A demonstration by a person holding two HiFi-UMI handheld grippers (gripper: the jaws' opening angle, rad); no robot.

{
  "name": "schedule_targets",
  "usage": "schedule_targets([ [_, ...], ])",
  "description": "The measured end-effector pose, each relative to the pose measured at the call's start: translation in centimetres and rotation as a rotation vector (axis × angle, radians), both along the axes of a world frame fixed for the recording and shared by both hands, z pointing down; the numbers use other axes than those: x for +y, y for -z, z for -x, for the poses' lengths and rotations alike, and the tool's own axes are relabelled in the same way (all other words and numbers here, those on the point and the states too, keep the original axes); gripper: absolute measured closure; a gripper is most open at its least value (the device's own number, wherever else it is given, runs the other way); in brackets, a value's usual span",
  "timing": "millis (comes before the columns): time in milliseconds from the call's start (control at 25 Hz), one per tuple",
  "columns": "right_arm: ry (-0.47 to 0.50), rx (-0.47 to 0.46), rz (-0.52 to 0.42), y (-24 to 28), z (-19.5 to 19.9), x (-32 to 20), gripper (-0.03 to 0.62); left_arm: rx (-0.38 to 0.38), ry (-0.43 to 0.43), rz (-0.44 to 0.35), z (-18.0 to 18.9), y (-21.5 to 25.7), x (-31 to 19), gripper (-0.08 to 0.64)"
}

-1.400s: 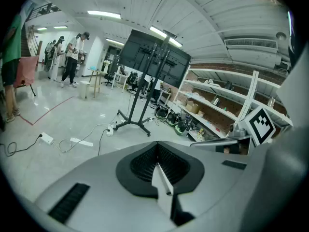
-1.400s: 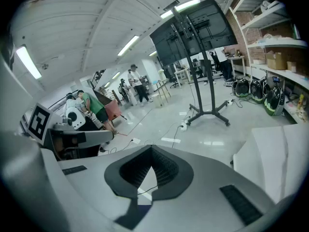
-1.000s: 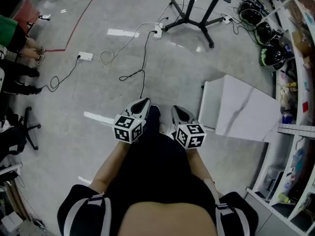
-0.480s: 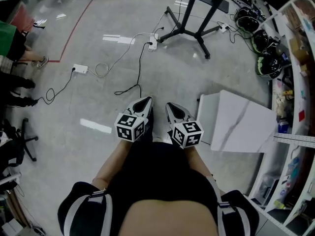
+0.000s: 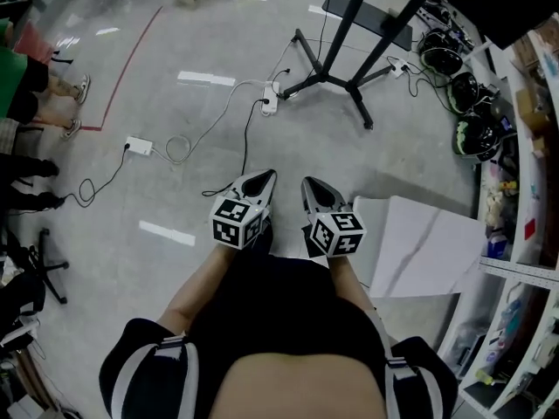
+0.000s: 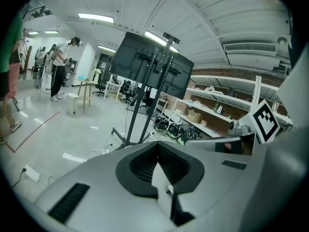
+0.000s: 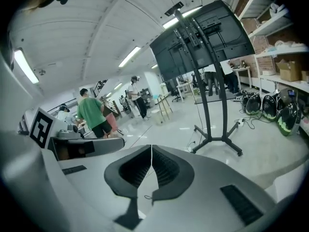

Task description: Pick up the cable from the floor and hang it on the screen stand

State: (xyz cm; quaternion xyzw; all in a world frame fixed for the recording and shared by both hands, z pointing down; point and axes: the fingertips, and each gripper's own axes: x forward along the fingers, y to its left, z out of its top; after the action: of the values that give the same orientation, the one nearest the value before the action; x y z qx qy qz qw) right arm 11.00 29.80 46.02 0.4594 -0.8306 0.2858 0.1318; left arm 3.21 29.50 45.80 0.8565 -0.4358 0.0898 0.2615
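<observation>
A thin black cable (image 5: 245,143) lies on the grey floor. It runs from a white power strip (image 5: 269,105) down to a loose end just left of my left gripper (image 5: 266,176). The screen stand (image 5: 336,64) rises beyond it on black legs; it also shows as the screen stand (image 6: 145,105) in the left gripper view and the screen stand (image 7: 206,100) in the right gripper view. My left gripper (image 6: 157,148) is shut and holds nothing. My right gripper (image 5: 308,183) is level beside it, and the right gripper (image 7: 151,151) is shut and holds nothing too.
A white panel (image 5: 428,247) lies on the floor right of my right gripper. Helmets (image 5: 472,133) and shelves (image 5: 524,173) line the right side. A white adapter (image 5: 138,146) with its coiled cable lies left, near a red floor line (image 5: 122,68). People (image 5: 31,85) and a chair (image 5: 39,269) are at far left.
Both grippers have moved forward over the floor towards the stand. The black cable's loose end, ahead of them before, now lies beside the left gripper. Both stay shut.
</observation>
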Motion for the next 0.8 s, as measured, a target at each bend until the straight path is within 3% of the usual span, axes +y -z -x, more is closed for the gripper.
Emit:
schedule_targets([
  [400,-0.009,-0.016,0.011,-0.5,1.8,-5.5,0.568,0.003,0.003,0.013,2.1,-0.2,-5.2,0.552],
  [800,-0.067,-0.007,0.017,-0.8,1.5,-7.1,0.568,0.010,0.007,0.050,4.3,-1.8,-5.3,0.552],
])
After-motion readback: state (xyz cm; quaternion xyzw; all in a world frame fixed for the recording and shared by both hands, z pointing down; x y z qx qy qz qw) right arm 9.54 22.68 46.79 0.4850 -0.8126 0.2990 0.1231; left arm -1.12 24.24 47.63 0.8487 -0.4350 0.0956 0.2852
